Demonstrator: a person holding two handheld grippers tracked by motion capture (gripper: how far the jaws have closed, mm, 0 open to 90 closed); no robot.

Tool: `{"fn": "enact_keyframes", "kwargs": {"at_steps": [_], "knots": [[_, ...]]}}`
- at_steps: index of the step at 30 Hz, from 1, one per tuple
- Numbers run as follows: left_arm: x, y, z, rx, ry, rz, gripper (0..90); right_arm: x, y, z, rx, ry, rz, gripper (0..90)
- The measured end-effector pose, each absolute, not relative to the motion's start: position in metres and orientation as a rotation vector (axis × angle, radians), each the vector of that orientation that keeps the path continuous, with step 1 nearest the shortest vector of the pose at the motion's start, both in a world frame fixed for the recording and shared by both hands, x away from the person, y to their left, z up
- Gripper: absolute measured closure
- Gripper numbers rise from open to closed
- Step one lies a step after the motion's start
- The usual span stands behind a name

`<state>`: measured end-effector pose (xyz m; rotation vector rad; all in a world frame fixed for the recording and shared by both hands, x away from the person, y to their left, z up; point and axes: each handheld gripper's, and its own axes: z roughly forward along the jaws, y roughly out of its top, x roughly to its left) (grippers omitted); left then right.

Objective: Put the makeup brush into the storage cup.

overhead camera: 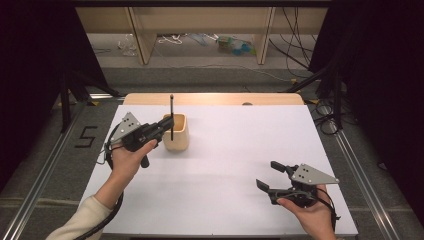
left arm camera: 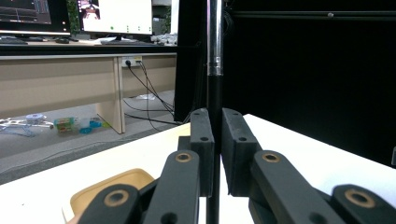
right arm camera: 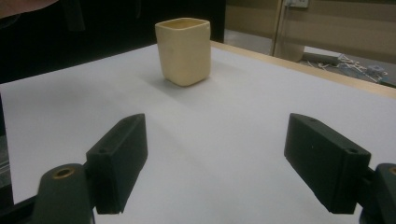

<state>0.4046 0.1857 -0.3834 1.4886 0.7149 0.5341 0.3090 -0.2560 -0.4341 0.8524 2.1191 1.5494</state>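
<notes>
Left gripper point(overhead camera: 168, 123) clamped on thin black pen point(overhead camera: 171, 116): slim upright stick, silver upper section in left gripper view, lower end over tan square-sided cup point(overhead camera: 176, 133) at bench point(overhead camera: 230, 165) far left. Right gripper point(overhead camera: 272, 175) jaws wide, holding nothing, near bench front right.

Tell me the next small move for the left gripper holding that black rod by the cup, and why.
Probably lower it straight down and then let go. The left gripper is shut on the black rod, which stands upright at the beige cup; whether its tip is inside yet I cannot tell. The right gripper waits open, apart.
</notes>
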Motion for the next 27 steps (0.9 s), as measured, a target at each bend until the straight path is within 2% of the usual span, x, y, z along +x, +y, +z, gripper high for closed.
{"fn": "enact_keyframes", "kwargs": {"at_steps": [27], "knots": [[0.4098,0.1895,-0.3810,1.473,0.728,0.547,83.6,0.3091,-0.2561,-0.4341,0.853,2.118,1.548,22.5]]}}
